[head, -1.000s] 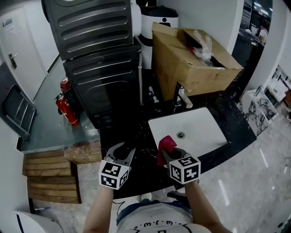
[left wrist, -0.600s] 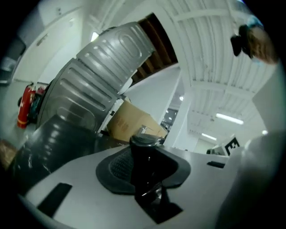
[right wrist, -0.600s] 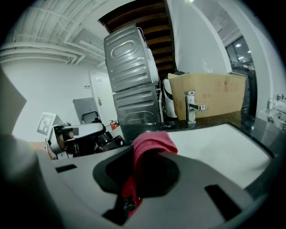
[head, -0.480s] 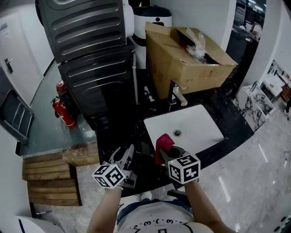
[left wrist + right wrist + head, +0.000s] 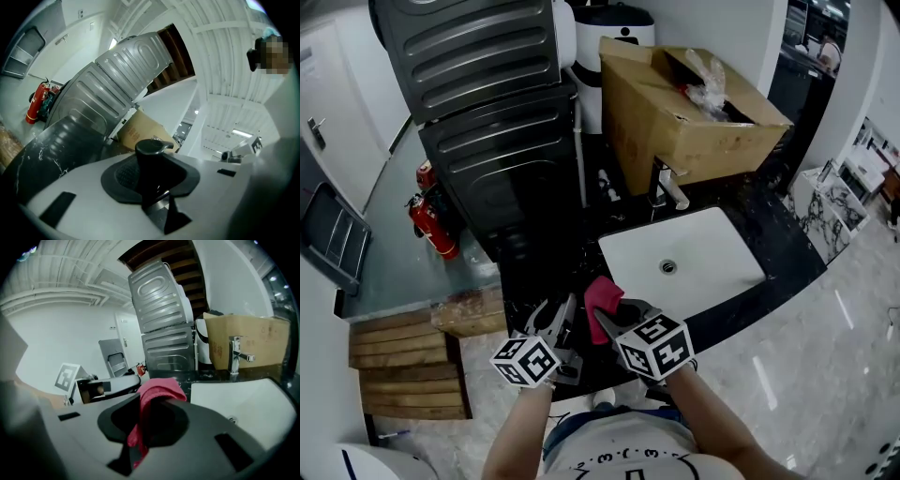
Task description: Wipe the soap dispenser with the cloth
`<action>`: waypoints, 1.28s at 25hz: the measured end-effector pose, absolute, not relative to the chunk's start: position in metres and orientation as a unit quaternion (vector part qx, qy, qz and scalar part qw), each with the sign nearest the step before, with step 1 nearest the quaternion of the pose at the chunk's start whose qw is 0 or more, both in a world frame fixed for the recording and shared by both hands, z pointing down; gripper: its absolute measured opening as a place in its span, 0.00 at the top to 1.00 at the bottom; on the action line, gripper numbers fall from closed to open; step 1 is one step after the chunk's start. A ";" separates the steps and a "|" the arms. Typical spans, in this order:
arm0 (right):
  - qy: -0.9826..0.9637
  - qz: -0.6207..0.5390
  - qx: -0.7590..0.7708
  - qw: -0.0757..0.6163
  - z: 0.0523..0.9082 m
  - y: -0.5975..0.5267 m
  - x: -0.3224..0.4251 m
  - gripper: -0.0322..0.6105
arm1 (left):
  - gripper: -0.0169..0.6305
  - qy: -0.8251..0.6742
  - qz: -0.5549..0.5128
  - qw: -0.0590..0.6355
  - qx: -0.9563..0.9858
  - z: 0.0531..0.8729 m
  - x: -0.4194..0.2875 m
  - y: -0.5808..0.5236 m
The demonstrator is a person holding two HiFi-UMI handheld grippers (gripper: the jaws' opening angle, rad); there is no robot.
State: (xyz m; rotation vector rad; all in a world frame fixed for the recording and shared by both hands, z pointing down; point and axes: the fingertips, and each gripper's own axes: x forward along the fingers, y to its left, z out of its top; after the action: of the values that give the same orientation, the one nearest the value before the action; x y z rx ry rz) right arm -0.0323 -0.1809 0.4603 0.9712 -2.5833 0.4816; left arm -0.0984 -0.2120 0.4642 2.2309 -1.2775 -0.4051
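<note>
The soap dispenser [image 5: 152, 164] is gripped by the left tongs [image 5: 557, 328]; the red cloth [image 5: 157, 391] is clamped in the right tongs [image 5: 614, 317].

Crimson cloth [image 5: 601, 302]; black soap dispenser [image 5: 151, 164]; white sink [image 5: 708, 272]; black, white-veined tabletop [image 5: 773, 234]; brown cardboard box [image 5: 675, 127]; red fire extinguisher [image 5: 431, 225].
</note>
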 end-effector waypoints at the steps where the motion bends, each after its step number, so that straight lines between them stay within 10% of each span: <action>1: -0.907 0.169 0.342 0.177 0.464 -0.181 -0.033 0.87 | 0.81 -0.474 -0.151 0.268 0.825 0.465 -0.100 -0.212; 32: -0.859 0.210 0.429 0.183 0.501 -0.250 -0.005 0.87 | 0.81 -0.477 -0.152 0.272 0.822 0.471 -0.107 -0.210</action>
State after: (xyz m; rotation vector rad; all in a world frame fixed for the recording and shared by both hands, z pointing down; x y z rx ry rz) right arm -0.0047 -0.2499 0.5009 1.2114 -2.4245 0.5914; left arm -0.1067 -0.2098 0.4706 2.2125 -1.2834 -0.4080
